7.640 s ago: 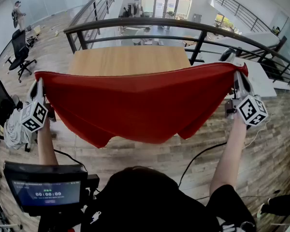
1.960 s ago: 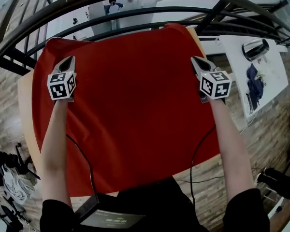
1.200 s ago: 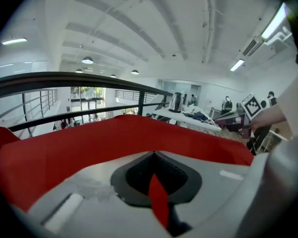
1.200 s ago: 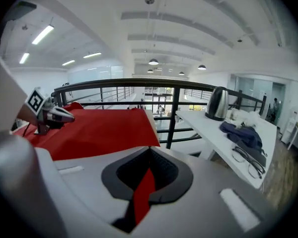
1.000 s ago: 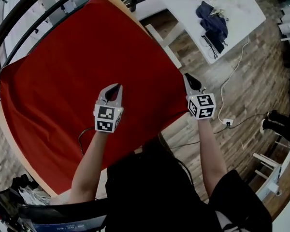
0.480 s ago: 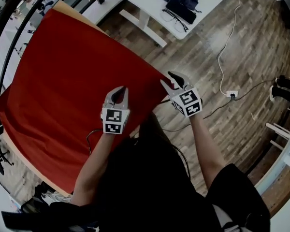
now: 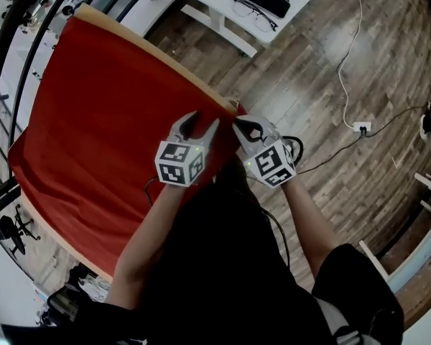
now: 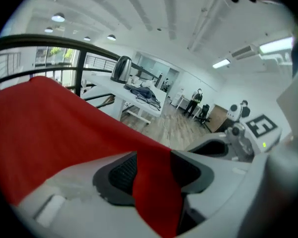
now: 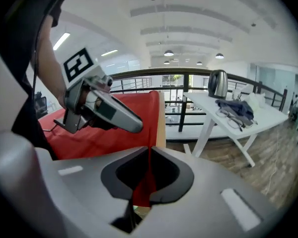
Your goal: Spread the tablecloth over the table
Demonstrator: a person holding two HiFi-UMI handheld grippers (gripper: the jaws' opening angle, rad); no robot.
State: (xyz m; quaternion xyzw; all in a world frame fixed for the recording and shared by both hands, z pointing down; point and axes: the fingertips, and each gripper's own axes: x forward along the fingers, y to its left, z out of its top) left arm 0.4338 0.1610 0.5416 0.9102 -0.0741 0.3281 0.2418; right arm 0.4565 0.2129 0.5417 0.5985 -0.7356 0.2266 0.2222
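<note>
While the red tablecloth (image 7: 100,121) lies flat over the wooden table (image 9: 161,125), it fills the left half of the head view. A thin strip of bare wood shows along the cloth's upper right edge. Your two tongs sit close together in the middle of that view, right at the cloth's corner. Your left tongs (image 8: 154,170) have just been opening. The jaws stand wide apart, and a strip of the red cloth lies loose between them, not squeezed. Your right tongs (image 9: 148,175) have just been closing. The jaws are almost together and pinch the edge of the cloth at that corner, just beside the wood.
</note>
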